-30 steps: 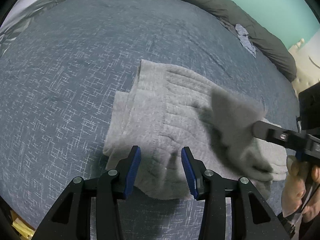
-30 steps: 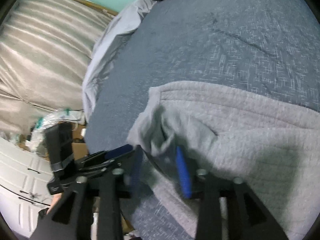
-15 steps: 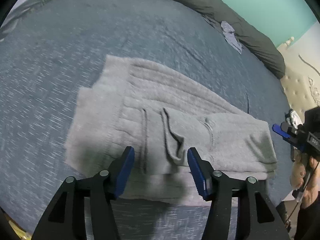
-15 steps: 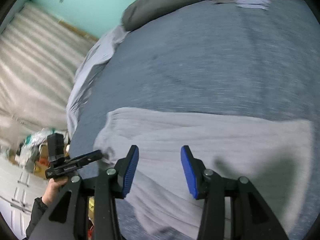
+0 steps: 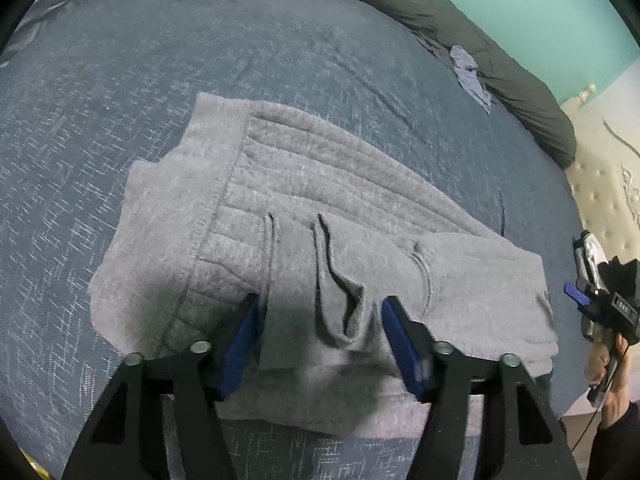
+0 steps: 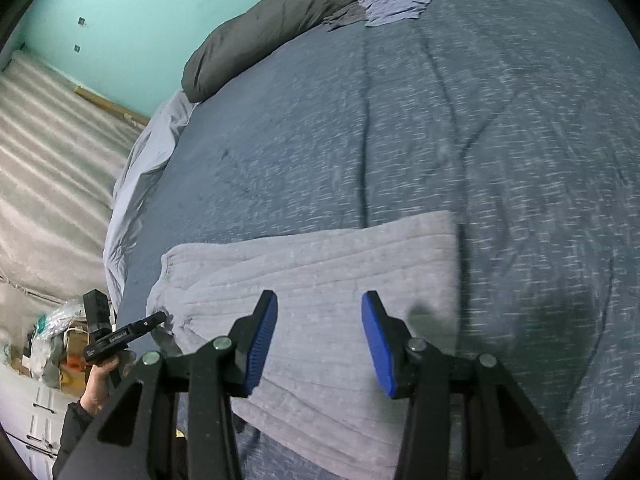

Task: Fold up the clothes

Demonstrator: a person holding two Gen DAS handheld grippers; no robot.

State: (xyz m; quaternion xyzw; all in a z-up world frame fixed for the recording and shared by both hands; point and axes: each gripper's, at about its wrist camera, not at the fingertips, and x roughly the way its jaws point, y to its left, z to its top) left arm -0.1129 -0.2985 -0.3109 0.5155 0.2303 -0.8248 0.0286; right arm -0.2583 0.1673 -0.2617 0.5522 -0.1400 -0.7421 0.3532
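Observation:
A grey ribbed garment (image 5: pixel 320 184) lies folded on the blue-grey bedspread (image 5: pixel 160 60). My left gripper (image 5: pixel 324 336) points down at its near edge. Its jaws are closing, with a raised fold of the grey cloth between the pads, which do not visibly press on it. My right gripper (image 6: pixel 320 332) hovers open over the garment (image 6: pixel 320 264) with nothing between its fingers. In the left wrist view that right gripper (image 5: pixel 588 300) sits off the garment's right end, held by a hand. In the right wrist view the left gripper (image 6: pixel 132 332) is at the garment's left end.
A dark grey rolled duvet (image 5: pixel 480 40) runs along the far side of the bed, with a small lilac cloth (image 5: pixel 468 68) beside it. A cream tufted headboard (image 5: pixel 600 184) stands at the right. Clutter and white drawers (image 6: pixel 52 352) sit beyond the bed's left edge.
The right gripper let go of the grey flap it had carried across and pulled back to the garment's right end. The flap now lies folded over. The left gripper edged closer to the near fold.

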